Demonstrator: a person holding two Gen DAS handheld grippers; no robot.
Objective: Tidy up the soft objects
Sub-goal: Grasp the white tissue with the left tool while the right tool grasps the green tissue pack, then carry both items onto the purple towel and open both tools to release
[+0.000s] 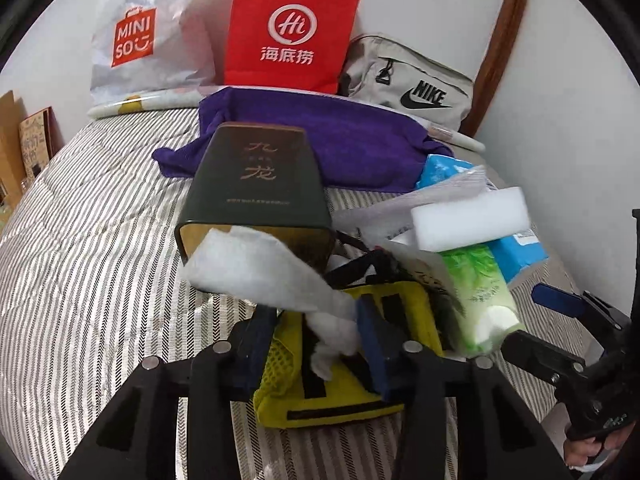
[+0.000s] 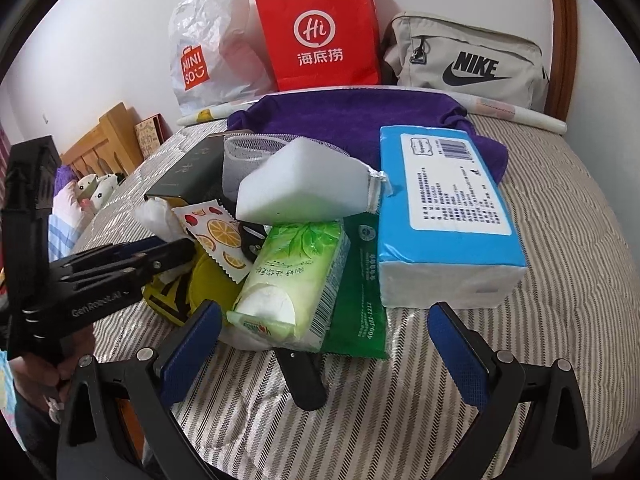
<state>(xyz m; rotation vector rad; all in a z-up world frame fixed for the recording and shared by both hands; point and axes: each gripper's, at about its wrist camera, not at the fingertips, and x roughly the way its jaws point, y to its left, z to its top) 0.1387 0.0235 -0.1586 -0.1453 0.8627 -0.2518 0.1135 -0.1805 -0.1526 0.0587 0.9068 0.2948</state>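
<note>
The left tongs [image 1: 316, 344] pinch a crumpled white tissue [image 1: 260, 276] whose free end flops up toward 11 o'clock against the open mouth of a dark green box [image 1: 256, 184], while the rest of the soft things sit heaped on the striped bed [image 1: 80, 260] at the centre of both views. The right tongs [image 2: 320, 344] stand spread and empty, their blue pads straddling the near end of a green tissue pack [image 2: 296, 276]. The likeliest trouble is the tissue tearing or slipping, since only a thin wad lies between the pads and the loose end may snag on the box rim. A white sponge block [image 2: 308, 188] lies tilted on top of the heap, leaning on the blue tissue pack [image 2: 444, 208] at 3 o'clock; any tug underneath could tip it off. The yellow pouch [image 1: 340, 392] lies directly beneath the left tongs and might be dragged along. The two tools are close, the left one entering the right view at 9 o'clock, so a collision looks possible. Open room lies at 8 o'clock on bare bedding; at 12 o'clock a purple towel [image 2: 360, 120], a red paper bag [image 2: 320, 32] and a grey pouch [image 2: 468, 60] crowd the wall.
</note>
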